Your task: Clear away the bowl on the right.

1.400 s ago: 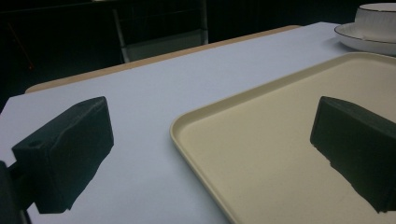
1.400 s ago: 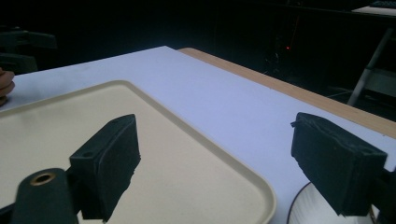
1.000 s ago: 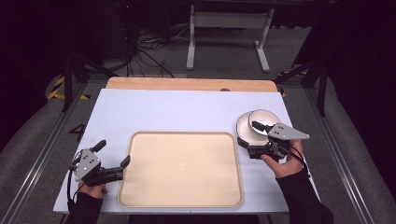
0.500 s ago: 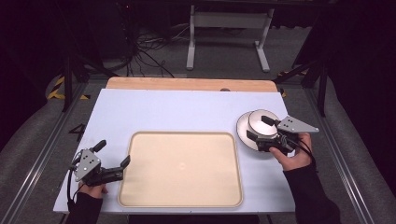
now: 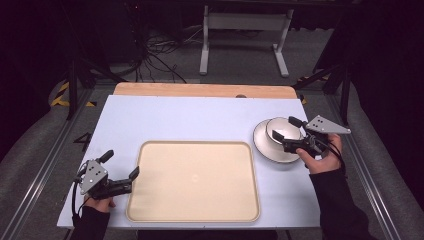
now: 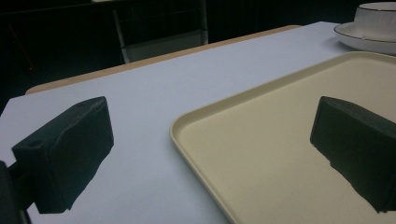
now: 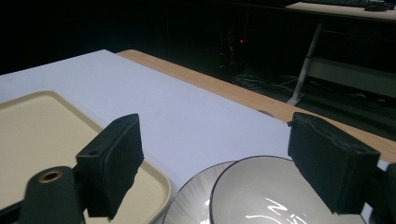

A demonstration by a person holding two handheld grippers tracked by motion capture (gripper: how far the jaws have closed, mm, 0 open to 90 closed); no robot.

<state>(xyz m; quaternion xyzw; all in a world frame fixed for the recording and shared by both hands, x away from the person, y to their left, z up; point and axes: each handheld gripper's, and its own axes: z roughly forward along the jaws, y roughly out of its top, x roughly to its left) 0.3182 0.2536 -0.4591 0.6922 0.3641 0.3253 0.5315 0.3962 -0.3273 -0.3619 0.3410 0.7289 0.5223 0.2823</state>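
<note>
My left gripper (image 5: 121, 178) sits nearest me at the beige tray's (image 5: 195, 215) left edge, jaws wide apart, one over the tray rim, nothing between them. Farther off, my right gripper (image 5: 284, 134) hovers over the white bowl (image 5: 281, 129) (it sits on a white plate (image 5: 267, 150), just right of the tray), jaws spread, gripping nothing.
</note>
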